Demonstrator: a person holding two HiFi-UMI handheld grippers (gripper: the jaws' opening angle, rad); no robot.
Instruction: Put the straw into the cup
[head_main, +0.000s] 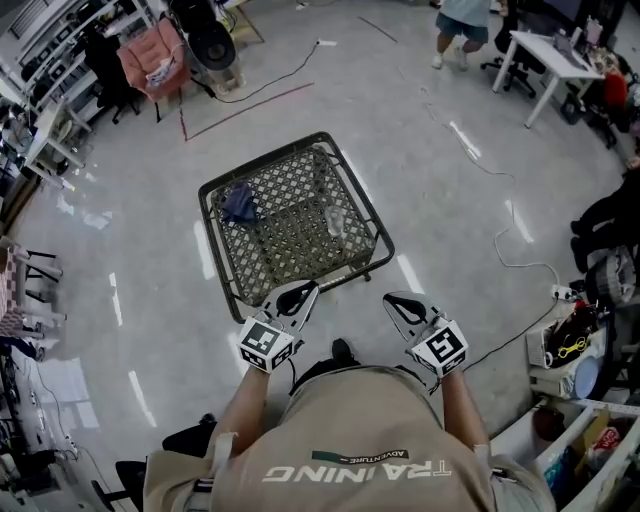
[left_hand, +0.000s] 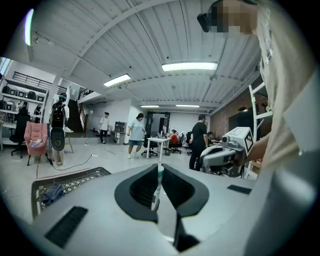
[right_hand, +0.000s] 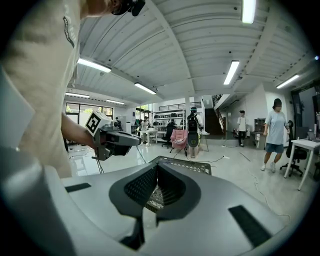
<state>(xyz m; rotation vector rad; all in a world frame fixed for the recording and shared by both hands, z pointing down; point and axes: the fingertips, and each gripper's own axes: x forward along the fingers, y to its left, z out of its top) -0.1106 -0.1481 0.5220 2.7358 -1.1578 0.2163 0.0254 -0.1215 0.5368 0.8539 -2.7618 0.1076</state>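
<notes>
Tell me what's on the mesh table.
On the table: a blue cloth at left, a clear cup at right. Anything under the cloth is hidden.

Straw (left_hand: 159, 181): thin, white, greenish band near top end. Stands near upright, slight tilt, pinched between closed jaws of left gripper (head_main: 299, 291), top end poking just past jaw tips toward 12 o'clock.

Cup (head_main: 335, 222): clear plastic, faint against mesh table (head_main: 222, 187), at 3 o'clock from table centre. Upright or lying: cannot tell. Well apart from straw.
</notes>
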